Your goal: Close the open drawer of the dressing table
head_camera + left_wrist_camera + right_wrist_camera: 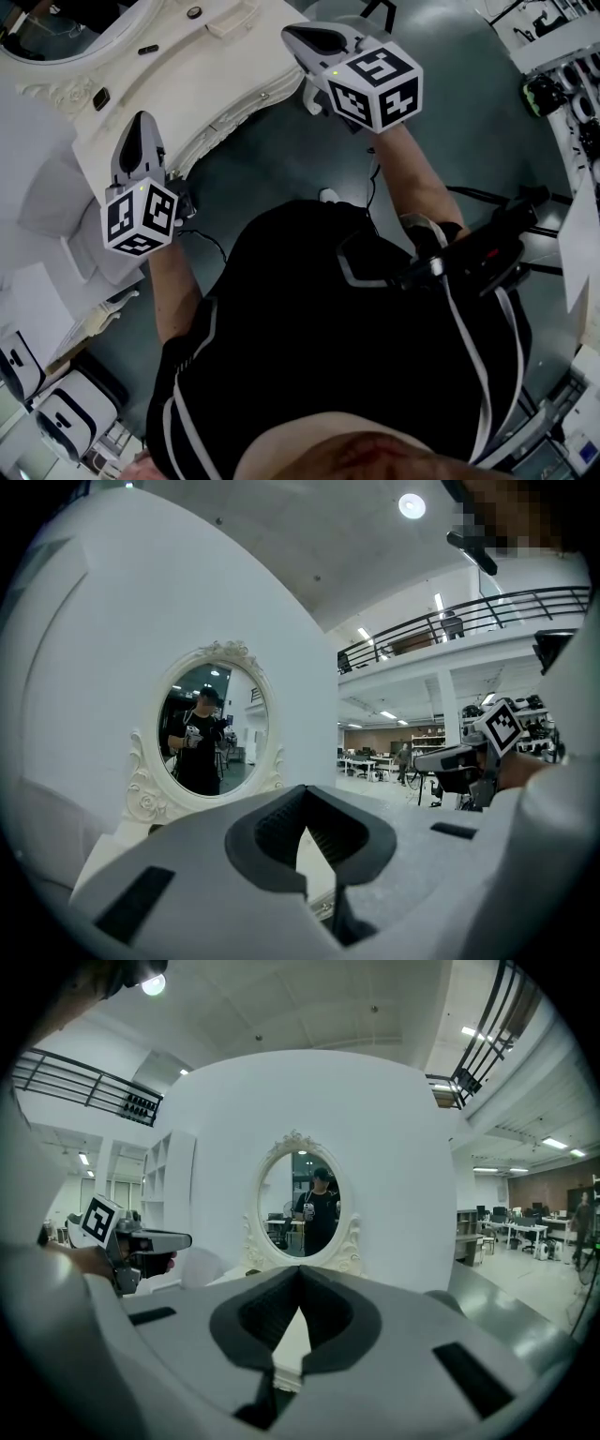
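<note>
Overhead, I have both grippers raised before the white dressing table (202,80). The L gripper (141,127) is over its front edge and the R gripper (298,36) is near its far corner. L jaws are together w/ nothing betw. them, and R jaws likewise. The oval mirror (303,1206) stands straight ahead. I can't pick out the drawer in any view.

We've got the left gripper (141,131) and right gripper (309,39) at the white dressing table's (187,84) edge, grey floor (281,155) below
</note>
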